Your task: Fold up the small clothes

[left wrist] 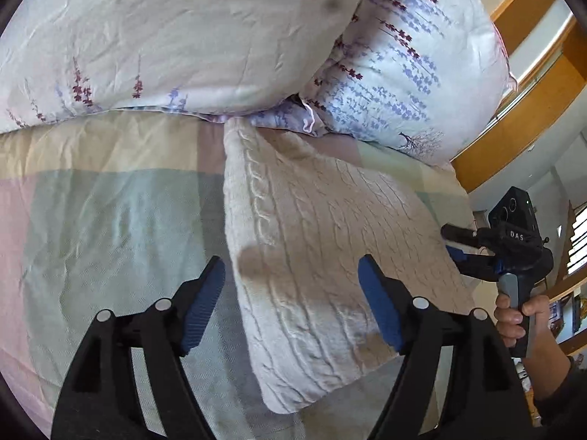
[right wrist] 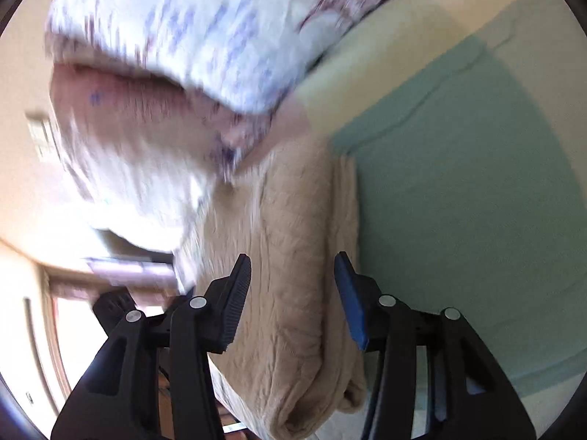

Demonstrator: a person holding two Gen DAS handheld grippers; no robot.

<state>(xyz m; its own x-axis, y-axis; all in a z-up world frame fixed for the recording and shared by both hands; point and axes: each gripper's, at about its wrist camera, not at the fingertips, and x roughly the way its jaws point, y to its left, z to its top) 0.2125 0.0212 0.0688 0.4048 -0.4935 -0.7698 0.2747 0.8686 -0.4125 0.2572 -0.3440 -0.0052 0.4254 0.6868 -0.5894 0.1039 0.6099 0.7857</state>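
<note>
A cream cable-knit sweater [left wrist: 312,256], folded into a thick rectangle, lies on a bed covered by a pastel checked sheet [left wrist: 110,212] of green, pink and yellow blocks. Its far end reaches the foot of two pillows: a pale, lightly printed pillow [left wrist: 165,36] to the left and a lavender-flower pillow [left wrist: 403,66] leaning to the right. In the left wrist view, the left gripper [left wrist: 291,308] hovers over the sweater's near left part, its blue-padded jaws spread wide with nothing between them. At the right edge of the same view, the right gripper [left wrist: 455,242] is held by the person's right hand [left wrist: 521,319] beside the sweater's right edge. The right wrist view is blurred; it shows the right gripper [right wrist: 293,300] with its jaws parted, straddling the folded sweater [right wrist: 293,238] from above without closing on it. Whether the pads touch the knit cannot be told. A wooden headboard [left wrist: 513,135] curves behind the pillows.
</note>
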